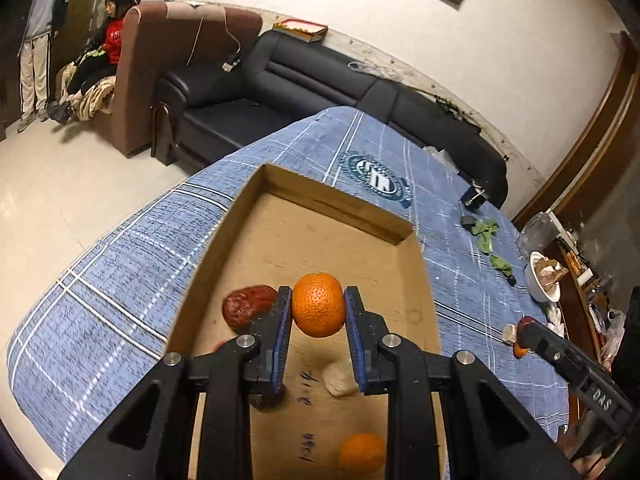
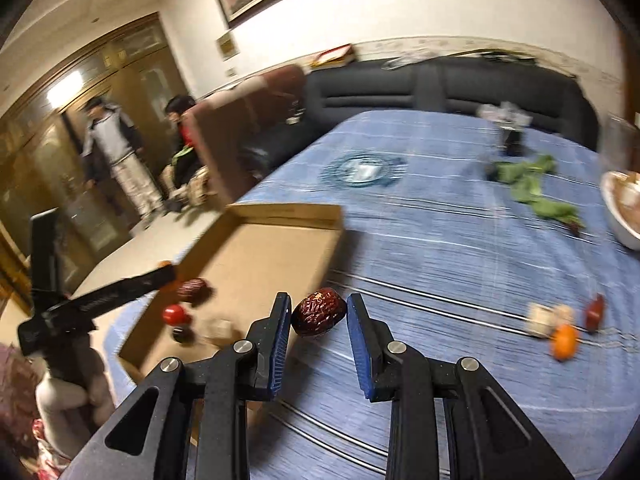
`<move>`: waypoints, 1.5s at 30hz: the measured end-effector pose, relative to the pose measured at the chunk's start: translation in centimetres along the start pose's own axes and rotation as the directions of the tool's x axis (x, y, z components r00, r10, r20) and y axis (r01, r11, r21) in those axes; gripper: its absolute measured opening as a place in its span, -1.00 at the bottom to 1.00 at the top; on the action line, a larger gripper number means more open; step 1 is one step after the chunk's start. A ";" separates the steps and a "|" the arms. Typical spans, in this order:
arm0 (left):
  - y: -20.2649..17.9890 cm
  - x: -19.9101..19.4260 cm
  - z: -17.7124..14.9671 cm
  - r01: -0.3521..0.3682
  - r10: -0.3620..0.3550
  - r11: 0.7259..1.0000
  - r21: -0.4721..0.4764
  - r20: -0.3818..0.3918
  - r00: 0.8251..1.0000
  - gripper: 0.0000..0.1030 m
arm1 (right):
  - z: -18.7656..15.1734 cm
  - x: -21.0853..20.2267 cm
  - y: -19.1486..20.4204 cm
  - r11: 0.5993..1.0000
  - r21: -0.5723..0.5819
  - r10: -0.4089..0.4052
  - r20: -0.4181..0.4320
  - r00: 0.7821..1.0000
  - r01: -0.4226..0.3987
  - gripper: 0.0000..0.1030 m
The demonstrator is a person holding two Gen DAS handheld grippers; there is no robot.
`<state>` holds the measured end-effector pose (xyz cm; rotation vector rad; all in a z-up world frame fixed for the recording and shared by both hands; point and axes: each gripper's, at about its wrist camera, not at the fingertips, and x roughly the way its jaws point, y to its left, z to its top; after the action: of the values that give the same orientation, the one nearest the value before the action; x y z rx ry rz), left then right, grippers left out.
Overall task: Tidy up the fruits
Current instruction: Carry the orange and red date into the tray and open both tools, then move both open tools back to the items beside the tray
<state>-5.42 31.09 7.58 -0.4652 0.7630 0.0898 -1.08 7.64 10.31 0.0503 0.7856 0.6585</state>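
Observation:
My left gripper (image 1: pixel 318 312) is shut on an orange mandarin (image 1: pixel 318 305) and holds it above the open cardboard box (image 1: pixel 336 204). Inside the box lie a red date (image 1: pixel 246 304), a second mandarin (image 1: pixel 362 452) and a pale lump (image 1: pixel 338 378). My right gripper (image 2: pixel 319 314) has a dark red date (image 2: pixel 319 312) between its blue pads, over the blue cloth just right of the box (image 2: pixel 280 212); a small gap shows on the right side. A red tomato (image 2: pixel 174 314) and another date (image 2: pixel 192 289) lie in the box.
On the blue checked tablecloth (image 2: pixel 440 240) to the right lie a mandarin (image 2: pixel 564 342), a red date (image 2: pixel 595 312), pale cubes (image 2: pixel 540 320), green leaves (image 2: pixel 528 184) and a white bowl (image 2: pixel 624 208). A dark sofa (image 1: pixel 320 80) stands behind; two people are at far left.

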 end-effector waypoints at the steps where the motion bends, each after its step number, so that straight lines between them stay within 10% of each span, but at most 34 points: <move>1: 0.1 0.4 0.4 -0.008 0.008 1.000 0.005 -0.016 1.000 -0.51 | 0.3 1.1 0.9 1.000 -0.010 0.029 -0.015 0.999 -0.030 -0.38; 19: -0.5 8.7 2.3 -0.012 0.022 0.999 0.042 -0.247 0.969 -0.49 | -1.0 12.0 4.5 0.992 -0.125 -0.045 -0.180 0.983 0.022 -0.37; 24: -0.1 7.3 2.6 0.010 -0.008 1.000 0.013 -0.202 0.979 -0.11 | -1.1 12.2 4.4 0.994 -0.112 -0.028 -0.191 0.981 0.007 -0.33; 33: -0.8 3.7 1.2 0.033 -0.034 0.998 -0.044 -0.021 0.999 -0.07 | -0.7 6.5 3.6 0.997 -0.077 -0.024 -0.073 0.997 0.018 -0.26; 45: -0.1 1.4 -0.6 -0.026 0.033 0.999 -0.040 0.177 0.984 0.18 | -2.3 -0.1 0.4 0.998 0.015 -0.067 0.047 0.997 0.066 -0.18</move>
<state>-4.77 30.63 6.28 -0.4749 0.5937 0.1714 -2.89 7.46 8.87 0.0512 0.7432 0.5868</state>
